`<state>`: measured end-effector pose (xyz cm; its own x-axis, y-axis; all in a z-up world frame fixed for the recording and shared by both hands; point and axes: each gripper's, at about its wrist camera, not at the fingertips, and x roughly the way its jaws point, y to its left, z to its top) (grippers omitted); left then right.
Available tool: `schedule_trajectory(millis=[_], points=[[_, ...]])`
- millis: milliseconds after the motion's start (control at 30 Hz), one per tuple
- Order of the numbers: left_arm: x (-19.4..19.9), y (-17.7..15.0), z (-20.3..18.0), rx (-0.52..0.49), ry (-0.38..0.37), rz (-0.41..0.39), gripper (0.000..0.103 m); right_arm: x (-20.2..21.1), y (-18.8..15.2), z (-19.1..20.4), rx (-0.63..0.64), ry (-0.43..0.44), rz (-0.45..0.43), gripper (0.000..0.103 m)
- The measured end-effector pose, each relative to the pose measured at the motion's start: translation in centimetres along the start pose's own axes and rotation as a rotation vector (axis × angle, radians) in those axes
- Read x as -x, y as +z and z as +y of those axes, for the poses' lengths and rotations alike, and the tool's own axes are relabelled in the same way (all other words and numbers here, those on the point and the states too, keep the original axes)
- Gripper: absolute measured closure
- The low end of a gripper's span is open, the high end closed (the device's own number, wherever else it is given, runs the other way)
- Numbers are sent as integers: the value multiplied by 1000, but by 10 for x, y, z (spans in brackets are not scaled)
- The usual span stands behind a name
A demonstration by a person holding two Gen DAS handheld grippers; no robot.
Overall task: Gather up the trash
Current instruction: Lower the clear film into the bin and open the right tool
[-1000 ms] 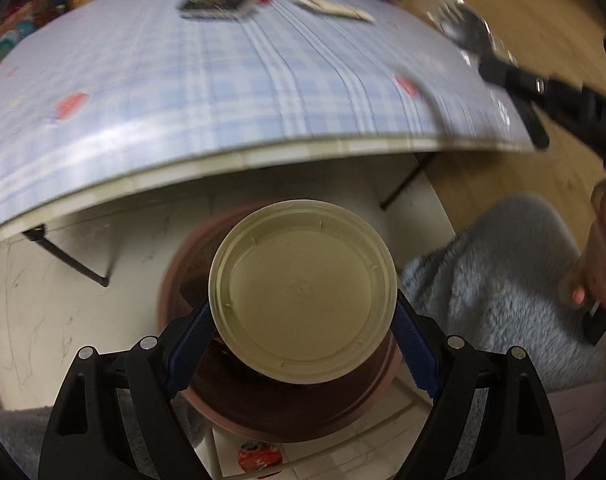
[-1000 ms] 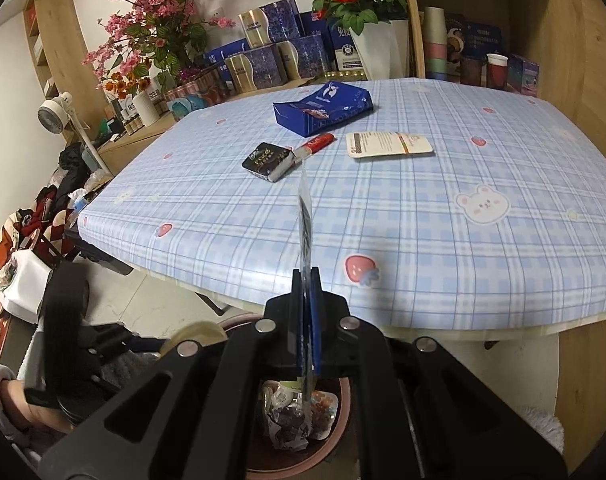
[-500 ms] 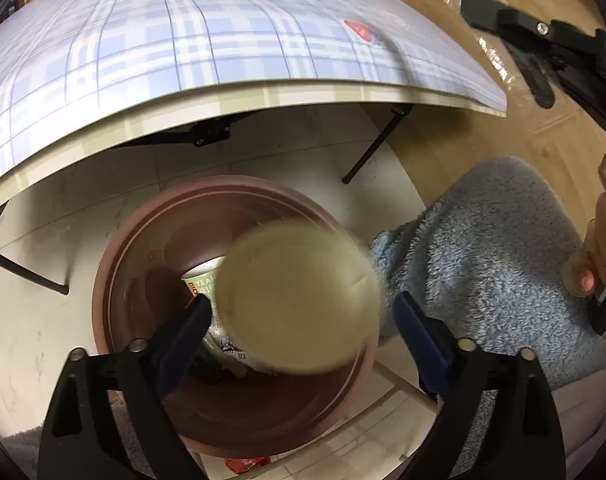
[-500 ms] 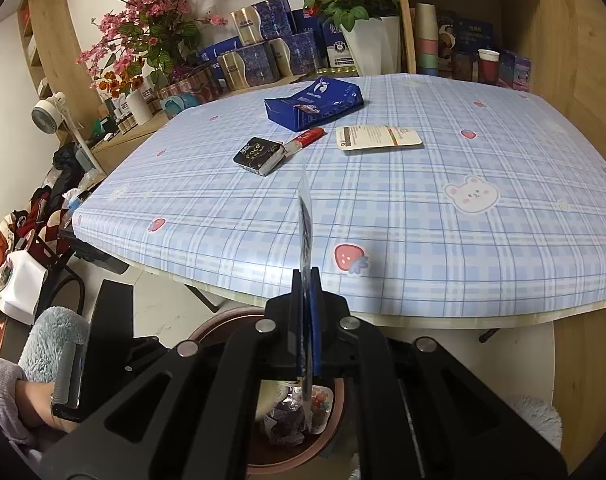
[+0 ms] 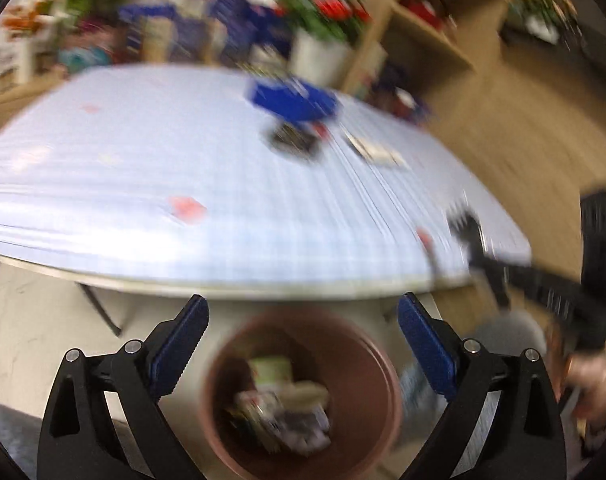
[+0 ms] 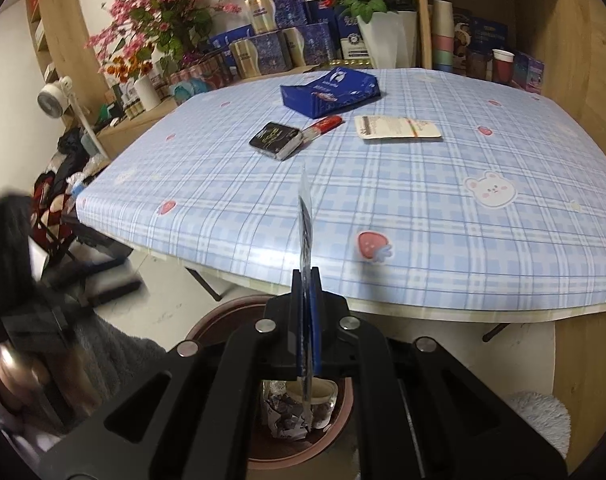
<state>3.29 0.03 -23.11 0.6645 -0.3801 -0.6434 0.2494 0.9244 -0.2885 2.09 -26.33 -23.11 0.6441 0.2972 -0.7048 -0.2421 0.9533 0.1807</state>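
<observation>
My left gripper [image 5: 302, 300] is open and empty above a brown round bin [image 5: 367, 364] on the floor. In the bin lies mixed trash [image 5: 287, 408]; this view is blurred. My right gripper [image 6: 307, 276] is shut on a thin plastic wrapper [image 6: 305, 216], seen edge-on, which sticks up over the table edge and hangs down toward the bin [image 6: 207, 324]. On the blue checked tablecloth [image 6: 423, 208] lie a blue box [image 6: 331, 90], a black box [image 6: 275, 140], a red tube [image 6: 323, 125] and a paper card [image 6: 397, 128].
The table edge overhangs the bin. Shelves behind the table hold flowers, tins and cups [image 6: 443, 36]. A fluffy grey sleeve [image 6: 111, 344] and the blurred left gripper [image 6: 15, 264] are at the left. Folding table legs [image 6: 203, 284] stand near the bin.
The left gripper let go of a round cream lid, which dropped into the bin. It then rose and tipped up toward the table. The right gripper kept still, holding the wrapper.
</observation>
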Motion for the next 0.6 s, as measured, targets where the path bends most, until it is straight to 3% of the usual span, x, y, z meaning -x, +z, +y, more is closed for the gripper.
schedule_trajectory(millis=[200,600], points=[[41,16,31,71,142,-160,10,-11,-6,23,74,14,33,96],[58,16,47,46,237,-223,10,-53,-29,70,213,81,191,96]])
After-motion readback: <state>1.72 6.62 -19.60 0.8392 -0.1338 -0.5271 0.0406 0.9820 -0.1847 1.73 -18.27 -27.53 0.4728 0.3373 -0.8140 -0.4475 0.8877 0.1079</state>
